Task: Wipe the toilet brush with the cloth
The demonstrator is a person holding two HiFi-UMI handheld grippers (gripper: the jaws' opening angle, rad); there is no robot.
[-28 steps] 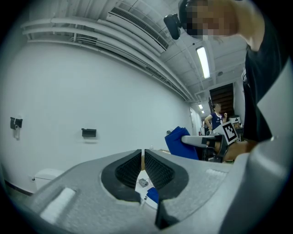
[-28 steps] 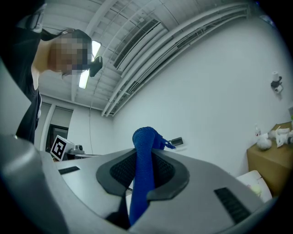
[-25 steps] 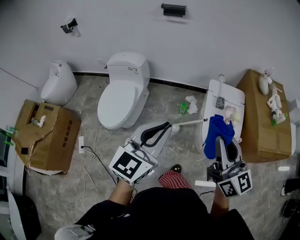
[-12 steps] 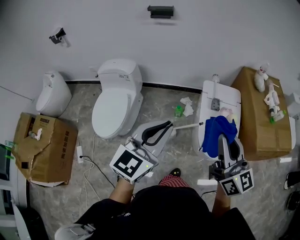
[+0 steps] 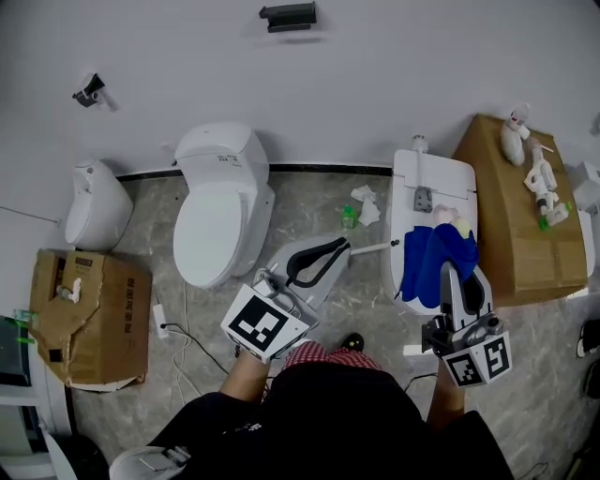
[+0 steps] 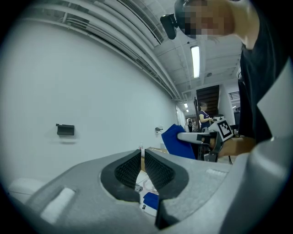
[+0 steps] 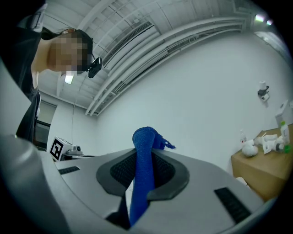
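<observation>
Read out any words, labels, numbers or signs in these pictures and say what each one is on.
No text is legible.
Cardboard box: dark print on its top, too small to read.
Left marker cube and right marker cube: square code patterns, no letters.

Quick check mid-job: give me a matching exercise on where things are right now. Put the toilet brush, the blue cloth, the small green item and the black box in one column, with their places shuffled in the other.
Things:
1. toilet brush
2. blue cloth
3. small green item
4. black box

Places:
A. clamped in the right gripper
B. mounted on the wall
C. thin handle clamped in the left gripper
D. on the floor, beside crumpled white paper

Pairs: 1-C, 2-A, 3-D, 4-B
</observation>
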